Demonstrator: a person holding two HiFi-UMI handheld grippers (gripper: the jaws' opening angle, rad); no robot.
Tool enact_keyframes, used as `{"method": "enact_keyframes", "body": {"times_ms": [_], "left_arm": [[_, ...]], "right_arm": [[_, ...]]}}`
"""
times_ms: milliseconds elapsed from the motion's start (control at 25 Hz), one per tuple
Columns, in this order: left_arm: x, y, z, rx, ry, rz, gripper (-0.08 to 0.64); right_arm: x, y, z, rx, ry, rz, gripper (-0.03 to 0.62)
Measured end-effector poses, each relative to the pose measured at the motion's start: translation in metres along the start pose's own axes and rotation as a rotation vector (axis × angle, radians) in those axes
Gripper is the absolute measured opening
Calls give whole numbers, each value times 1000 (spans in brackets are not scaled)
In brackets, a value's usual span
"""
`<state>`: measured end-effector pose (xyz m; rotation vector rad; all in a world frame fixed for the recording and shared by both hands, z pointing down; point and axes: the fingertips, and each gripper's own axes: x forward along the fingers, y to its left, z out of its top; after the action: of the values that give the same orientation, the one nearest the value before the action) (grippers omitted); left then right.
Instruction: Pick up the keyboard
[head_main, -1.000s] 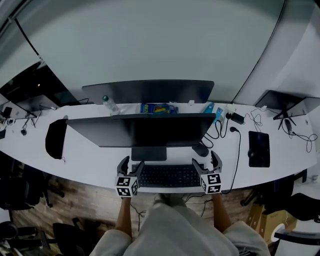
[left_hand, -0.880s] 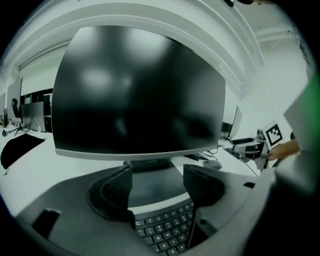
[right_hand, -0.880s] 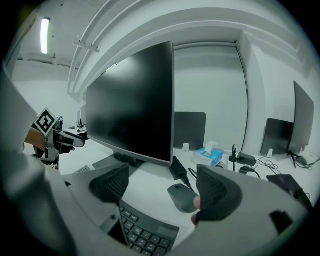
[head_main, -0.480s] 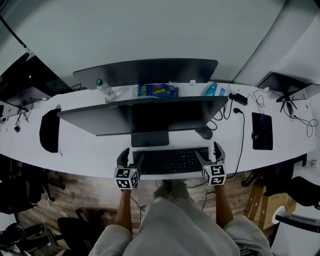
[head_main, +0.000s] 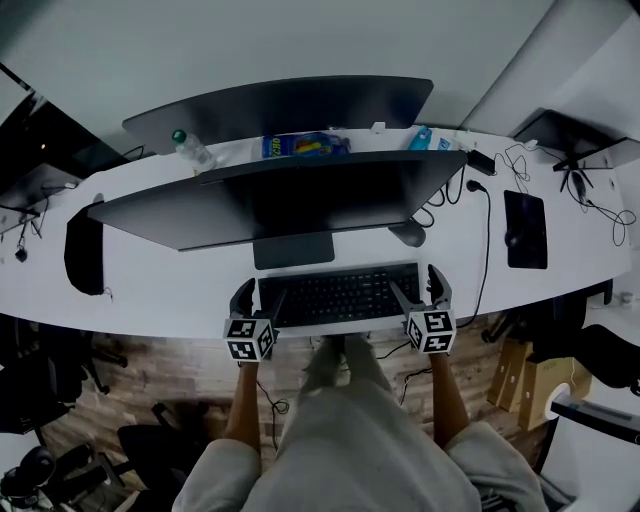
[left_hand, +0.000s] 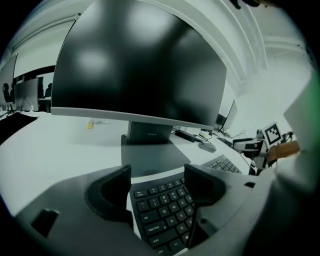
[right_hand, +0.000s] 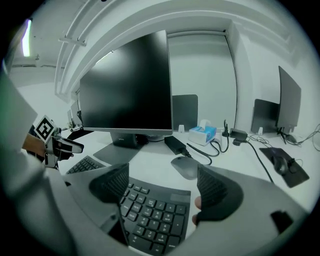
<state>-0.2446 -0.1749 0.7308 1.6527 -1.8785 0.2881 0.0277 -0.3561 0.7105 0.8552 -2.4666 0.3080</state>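
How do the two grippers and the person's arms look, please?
The left gripper and the right gripper are both dark, each with two thick curved jaws. Each carries a white cube with black square markers. No sleeves cover the forearms.

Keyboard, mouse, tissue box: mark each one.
keyboard (head_main: 338, 295), head view, middle of the key field.
mouse (right_hand: 186, 167), right gripper view, top of its shell.
tissue box (right_hand: 202, 135), right gripper view, blue side face.

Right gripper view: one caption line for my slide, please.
Open right gripper with the right end of the keyboard between its jaws; grey mouse beyond.
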Motion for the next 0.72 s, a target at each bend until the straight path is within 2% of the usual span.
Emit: {"method": "enact_keyframes", "body": {"times_ms": [280,720], "left_arm": [[11,6,-13,-65,22,28,314],[32,20,-34,-117,72,70,325]], "right_arm": [[22,-4,-26,46,64,41,413],[55,-13,-61,128,152,90,419]]}}
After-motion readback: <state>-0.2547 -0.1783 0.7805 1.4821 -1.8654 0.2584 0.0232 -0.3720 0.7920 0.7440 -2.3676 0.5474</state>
